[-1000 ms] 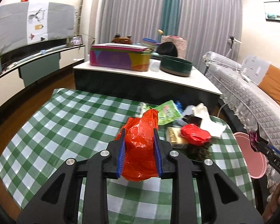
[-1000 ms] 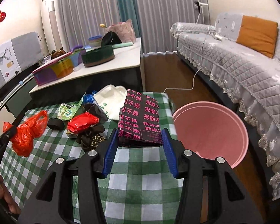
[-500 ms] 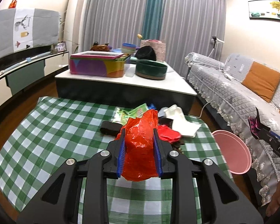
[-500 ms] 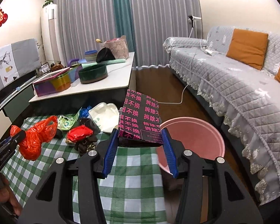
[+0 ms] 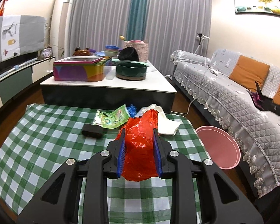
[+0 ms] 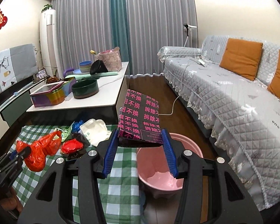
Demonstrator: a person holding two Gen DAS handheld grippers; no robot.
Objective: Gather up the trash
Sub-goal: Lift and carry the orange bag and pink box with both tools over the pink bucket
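Right wrist view: right gripper [image 6: 140, 155] clamps the black box [image 6: 140, 121] with pink print, blue pads tight on both its side edges, box held in the air just above the near rim of the pink bin [image 6: 158, 168]. Bin sits on the floor beside the table [image 6: 119, 192], looks empty apart from a glossy liner or sheen at the bottom, can't tell which.

Left wrist view: left gripper [image 5: 139, 151] is squeezed on the red bag [image 5: 140, 145], crumpled plastic bulging out above and below the pads, held over the checked cloth, bin off to its right.

Step, as I read it: both hands loaded, carrying to the bin. Right is nearly there. Next it needs the box carried out over the bin mouth, then jaws opened to drop. Box is wide and flat, so it could catch on the rim if released too near the edge. Left then has to cross to the same bin; grippers could crowd each other there, so go one at a time.

Left on the table: green wrapper [image 5: 112, 118], black pouch [image 5: 92, 130], white carton [image 6: 95, 132], red foil lump [image 6: 72, 146], blue scrap [image 5: 130, 110]. Sofa [image 6: 233, 100] close on the bin's far side; cable [image 6: 175, 104] trails on the floor beyond, not in the path.
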